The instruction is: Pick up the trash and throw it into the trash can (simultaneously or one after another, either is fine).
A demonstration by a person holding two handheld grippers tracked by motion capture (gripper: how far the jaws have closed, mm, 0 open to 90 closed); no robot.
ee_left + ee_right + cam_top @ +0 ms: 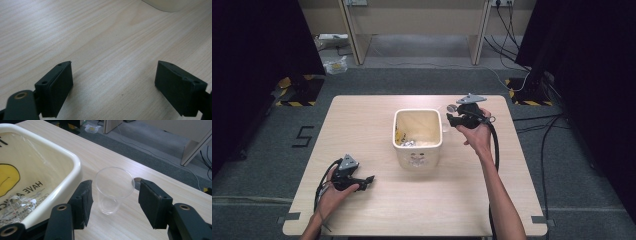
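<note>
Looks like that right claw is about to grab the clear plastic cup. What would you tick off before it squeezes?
1. Clear cup upright on the table: ok.
2. Cup sits between the jaws of the right gripper: ok.
3. Pads touching the cup: not yet, gaps on both sides.
4. Cup empty: ok, nothing seen inside.
5. Cream bin clear of the near jaw: cannot tell, very close.
6. Left gripper open, out of the way: ok.

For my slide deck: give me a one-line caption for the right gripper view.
Right gripper, jaws open, straddling a clear plastic cup standing upright beside the cream plastic bin on the pale wooden table.
</note>
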